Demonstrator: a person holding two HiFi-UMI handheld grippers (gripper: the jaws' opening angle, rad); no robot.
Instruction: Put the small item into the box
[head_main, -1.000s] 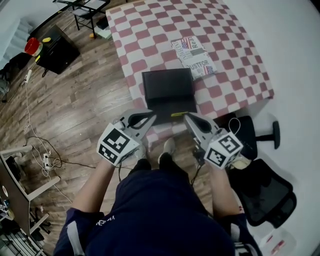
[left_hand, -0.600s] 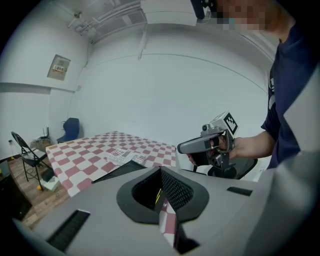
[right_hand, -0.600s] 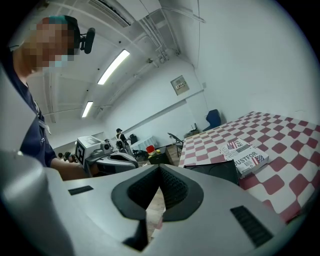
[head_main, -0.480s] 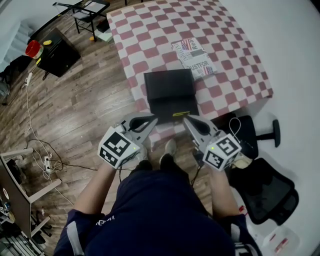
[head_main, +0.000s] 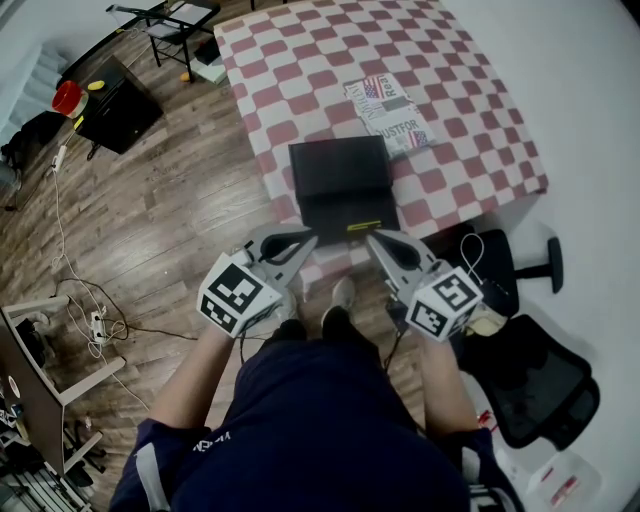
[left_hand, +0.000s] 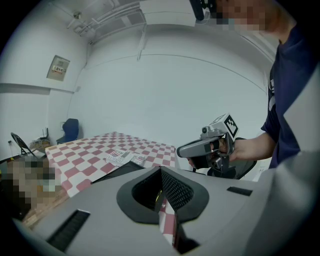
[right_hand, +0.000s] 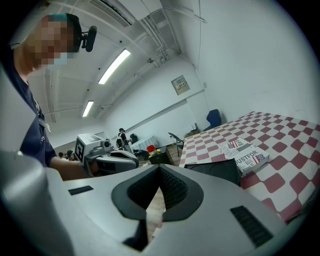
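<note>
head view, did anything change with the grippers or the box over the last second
The left gripper closed its fingers the last bit, on nothing. Otherwise unchanged: it and the right gripper, also shut and empty, stay before the table's near edge; the black box and printed carton lie where they were.

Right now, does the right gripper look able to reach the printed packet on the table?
Probably yes: the printed packet lies uncovered beyond the black box, and the right gripper, shut, hangs at the near edge of the table.
</note>
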